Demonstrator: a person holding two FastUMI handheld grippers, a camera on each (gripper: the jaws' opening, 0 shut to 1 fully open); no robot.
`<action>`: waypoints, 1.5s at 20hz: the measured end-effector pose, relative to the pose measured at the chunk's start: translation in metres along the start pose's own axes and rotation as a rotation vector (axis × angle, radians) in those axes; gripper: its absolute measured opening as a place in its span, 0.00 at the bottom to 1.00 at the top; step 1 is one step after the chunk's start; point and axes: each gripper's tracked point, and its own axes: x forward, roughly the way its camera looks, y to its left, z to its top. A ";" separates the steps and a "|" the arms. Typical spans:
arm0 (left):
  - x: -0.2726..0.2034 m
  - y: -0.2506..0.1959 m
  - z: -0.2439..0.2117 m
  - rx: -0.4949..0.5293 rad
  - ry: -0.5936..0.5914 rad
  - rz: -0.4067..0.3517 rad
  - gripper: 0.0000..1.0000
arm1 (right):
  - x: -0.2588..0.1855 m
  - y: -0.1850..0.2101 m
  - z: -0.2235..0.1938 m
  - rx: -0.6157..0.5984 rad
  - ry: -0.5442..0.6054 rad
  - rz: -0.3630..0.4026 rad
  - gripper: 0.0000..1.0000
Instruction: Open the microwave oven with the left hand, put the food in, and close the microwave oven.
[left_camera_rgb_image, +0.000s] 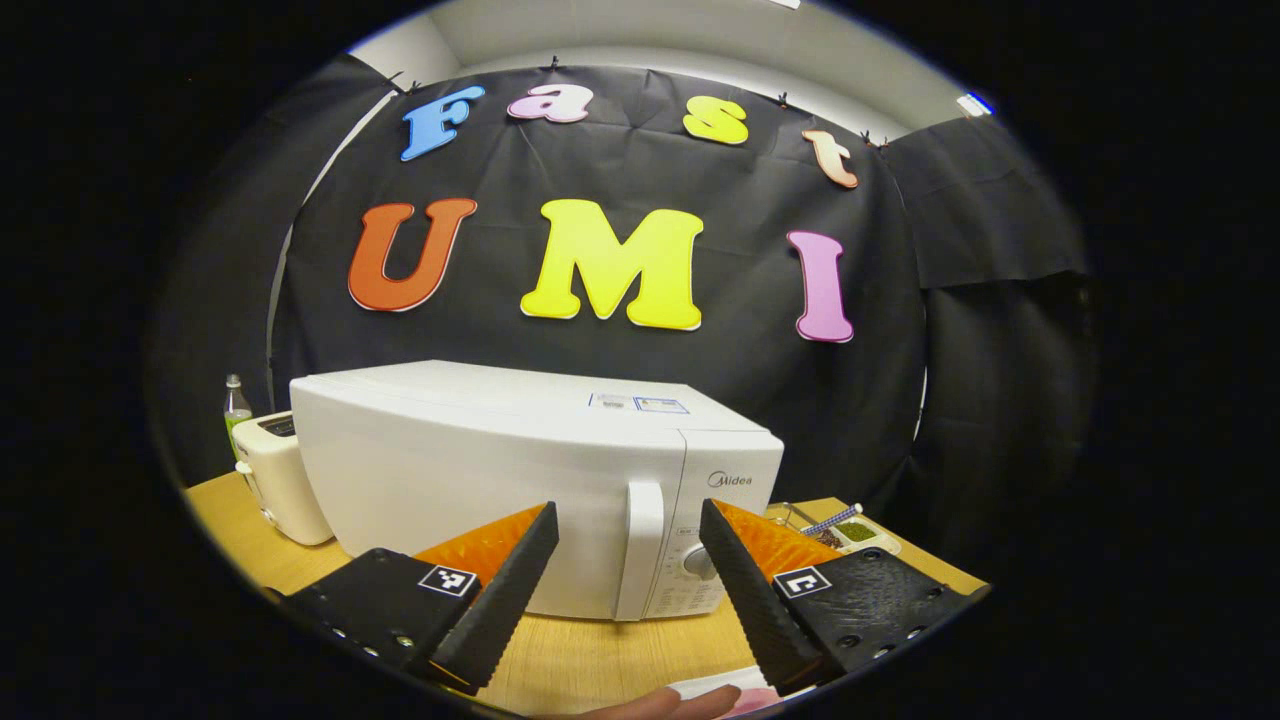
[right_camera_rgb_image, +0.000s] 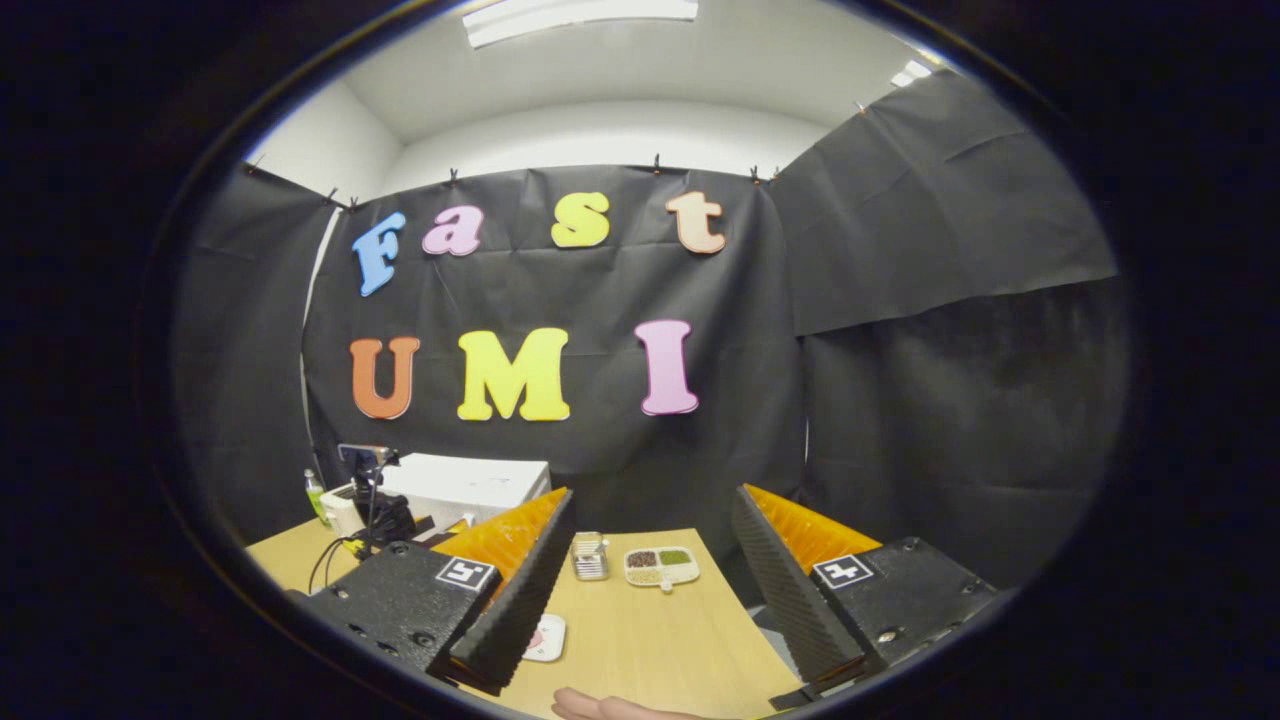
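Note:
The white microwave (left_camera_rgb_image: 480, 470) stands on the wooden table with its door shut and its upright handle (left_camera_rgb_image: 640, 545) facing me. My left gripper (left_camera_rgb_image: 627, 510) is open, a short way in front of the handle, which shows between its fingers without touching them. A small white plate with pink food (right_camera_rgb_image: 548, 638) lies on the table beside my right gripper's left finger, and its edge (left_camera_rgb_image: 725, 690) shows at the bottom of the left gripper view. My right gripper (right_camera_rgb_image: 652, 495) is open and holds nothing, above the table's right part. The microwave (right_camera_rgb_image: 465, 485) is far to its left.
A cream toaster (left_camera_rgb_image: 280, 490) and a bottle (left_camera_rgb_image: 236, 405) stand left of the microwave. A divided dish of grains (right_camera_rgb_image: 660, 565) and a small metal rack (right_camera_rgb_image: 590, 555) sit at the table's (right_camera_rgb_image: 650, 640) far right end. A hand (right_camera_rgb_image: 610, 708) rests at the near edge.

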 end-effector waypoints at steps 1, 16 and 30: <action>0.006 -0.001 -0.008 0.025 0.010 0.007 0.92 | 0.001 -0.002 -0.003 -0.001 0.005 0.004 0.91; 0.048 -0.003 -0.044 0.051 -0.002 0.051 0.42 | 0.026 -0.014 -0.021 -0.063 0.030 0.024 0.91; 0.019 -0.005 -0.053 0.051 0.200 0.005 0.08 | 0.018 -0.014 -0.035 -0.038 0.068 0.026 1.00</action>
